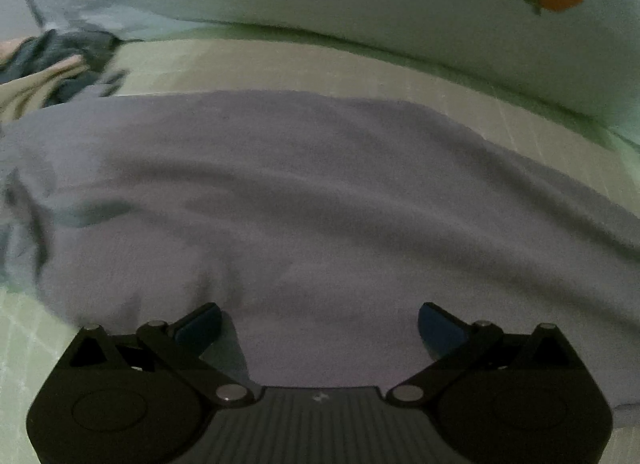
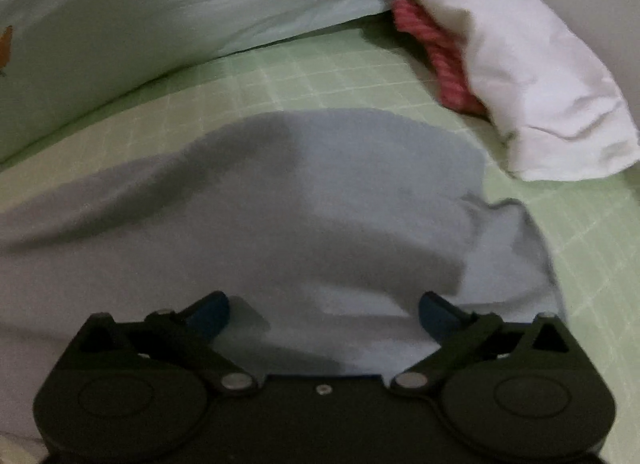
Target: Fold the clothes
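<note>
Green checked bedding [image 2: 360, 76] lay beneath our grey garment [image 1: 300, 192], which spread directly ahead of and under both claws; our left gripper [image 1: 320, 324] and right gripper [image 2: 323, 314] gaped wide, holding nothing.

Bedroom, home setting. Green checked bedsheet [image 2: 328, 76] lay ahead of both tongs. Pale pillow with carrot print [image 1: 558, 0] sat beyond left tongs; white pillow [image 2: 520, 80] lay ahead-right of right tongs.
</note>
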